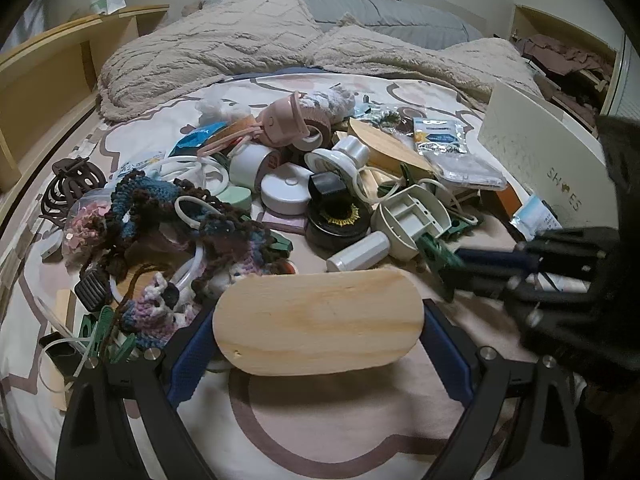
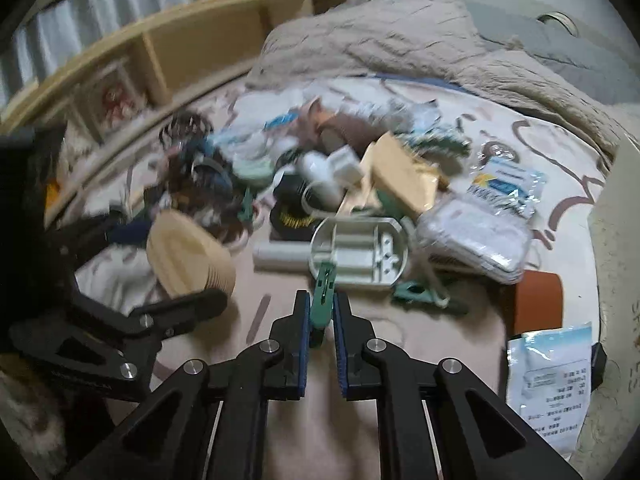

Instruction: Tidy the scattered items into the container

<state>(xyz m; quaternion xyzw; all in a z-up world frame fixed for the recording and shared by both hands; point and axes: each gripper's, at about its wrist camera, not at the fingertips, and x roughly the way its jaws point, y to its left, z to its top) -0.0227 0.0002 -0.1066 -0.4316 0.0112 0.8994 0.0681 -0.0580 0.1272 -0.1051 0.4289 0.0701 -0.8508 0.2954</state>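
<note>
my left gripper [image 1: 318, 322] has its fingers spread wide around an oval wooden board [image 1: 318, 320], raised over the bed [image 1: 320, 420]. my right gripper [image 2: 322, 316] has its fingers pinched nearly together on a green clothespin [image 2: 323, 304] at the near edge of the clutter, beside a white shoe box [image 1: 548, 160].

Your left tool [image 1: 318, 330] is showing matte black plastic arms with triangular cut-outs, round silver screw heads at the pivots, and finger pads [image 1: 188, 364] wearing ribbed blue rubber. Your right tool [image 2: 322, 312] is showing the same build: black linkage arms, silver pivot screws, blue textured pads [image 2: 340, 344] lining the inner faces of its fingers.
</note>
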